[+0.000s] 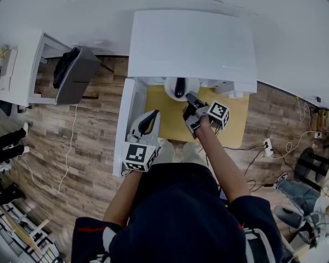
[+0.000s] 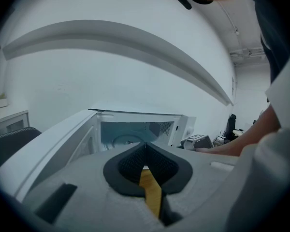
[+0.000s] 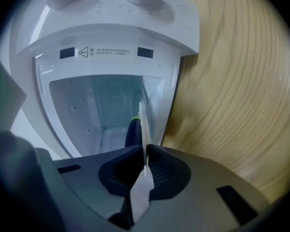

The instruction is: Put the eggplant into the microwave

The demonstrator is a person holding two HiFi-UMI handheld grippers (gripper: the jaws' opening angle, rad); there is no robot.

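Note:
The dark purple eggplant point(image 1: 179, 86) lies on a white plate point(image 1: 169, 91) at the mouth of the white microwave point(image 1: 192, 43). My right gripper point(image 1: 191, 102) is shut on the plate's near rim. In the right gripper view the plate point(image 3: 144, 122) shows edge-on between the pads, with the eggplant point(image 3: 132, 133) and its green stem just beyond, in front of the open cavity point(image 3: 101, 105). My left gripper point(image 1: 149, 119) is shut and empty beside the open door point(image 1: 130, 119). In its own view the gripper point(image 2: 145, 146) faces the lit cavity point(image 2: 130, 132).
The microwave stands on a yellow wooden table point(image 1: 236, 119). A small white device point(image 1: 230, 87) sits to the microwave's right. A power strip point(image 1: 267, 146) and cables lie on the wood floor at right. A white cabinet point(image 1: 22, 70) stands at far left.

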